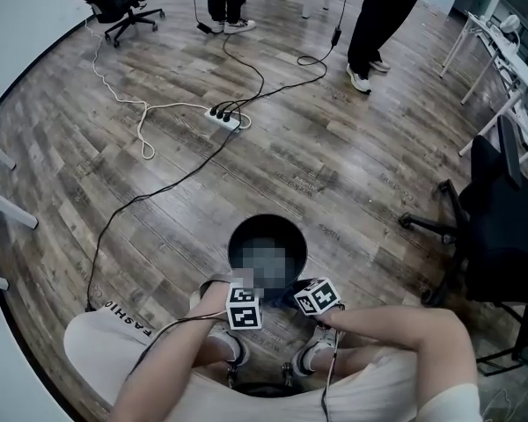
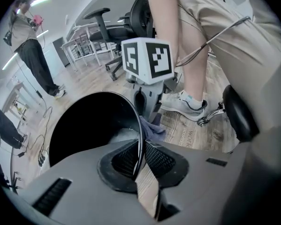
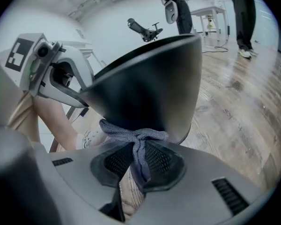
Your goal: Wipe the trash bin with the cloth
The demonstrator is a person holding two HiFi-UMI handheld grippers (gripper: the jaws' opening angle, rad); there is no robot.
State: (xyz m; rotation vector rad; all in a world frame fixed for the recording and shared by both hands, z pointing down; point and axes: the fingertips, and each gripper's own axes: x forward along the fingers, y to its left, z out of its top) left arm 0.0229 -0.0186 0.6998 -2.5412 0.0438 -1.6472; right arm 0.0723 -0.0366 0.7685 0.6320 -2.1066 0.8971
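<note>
Office: swivel chair, white desks, power strip on wood floor

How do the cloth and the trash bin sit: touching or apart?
Touching. The right gripper view shows the cloth, pinched in the right hand-held gripper, bunched against the trash bin outer wall with no gap.

The head view looks steeply down from above the seated person onto the wooden floor, from well above the trash bin. The left gripper view sits right at the bin's rim and faces across its open mouth toward the person's legs. The right gripper view sits close under the bin's outer wall, facing up and out into the room. All three views share the bin, and each gripper view catches the other gripper.
</note>
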